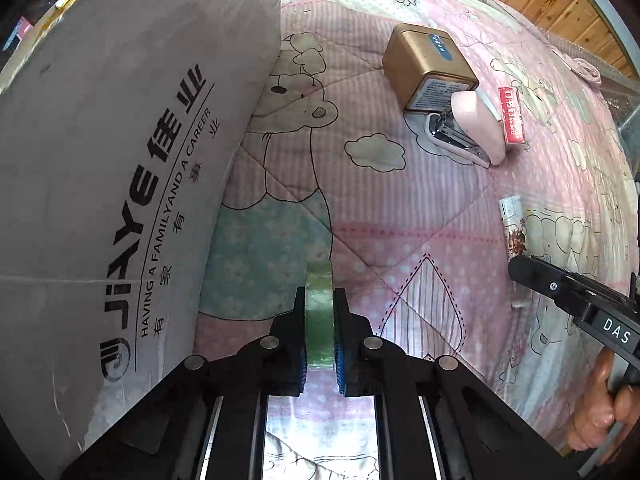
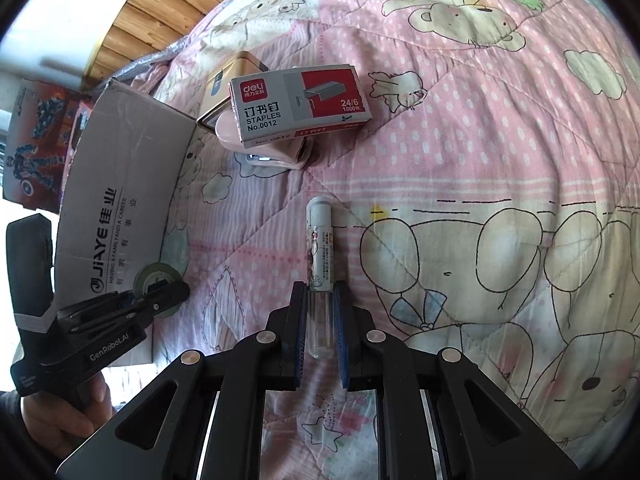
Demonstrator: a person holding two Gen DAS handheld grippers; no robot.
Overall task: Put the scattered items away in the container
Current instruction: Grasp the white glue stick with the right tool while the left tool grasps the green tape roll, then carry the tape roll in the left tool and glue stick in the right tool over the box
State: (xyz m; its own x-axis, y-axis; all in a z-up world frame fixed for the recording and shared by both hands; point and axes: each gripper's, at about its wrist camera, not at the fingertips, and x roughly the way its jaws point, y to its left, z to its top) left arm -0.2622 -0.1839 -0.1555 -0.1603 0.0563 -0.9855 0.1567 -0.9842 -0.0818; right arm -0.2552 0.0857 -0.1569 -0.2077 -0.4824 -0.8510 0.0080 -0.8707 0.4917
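A green tape roll stands on edge with my left gripper shut on it, just above the quilt and right of the grey cardboard box. The right wrist view shows the same roll in the left gripper at the box front wall. A white glue-stick tube lies on the quilt, and my right gripper is shut on its clear lower end. In the left wrist view the right gripper covers part of that tube.
A gold tin, a pink stapler and a red-and-grey staples box lie together farther back on the pink bear-print quilt. Wooden flooring shows beyond the bed. A hand holds each gripper.
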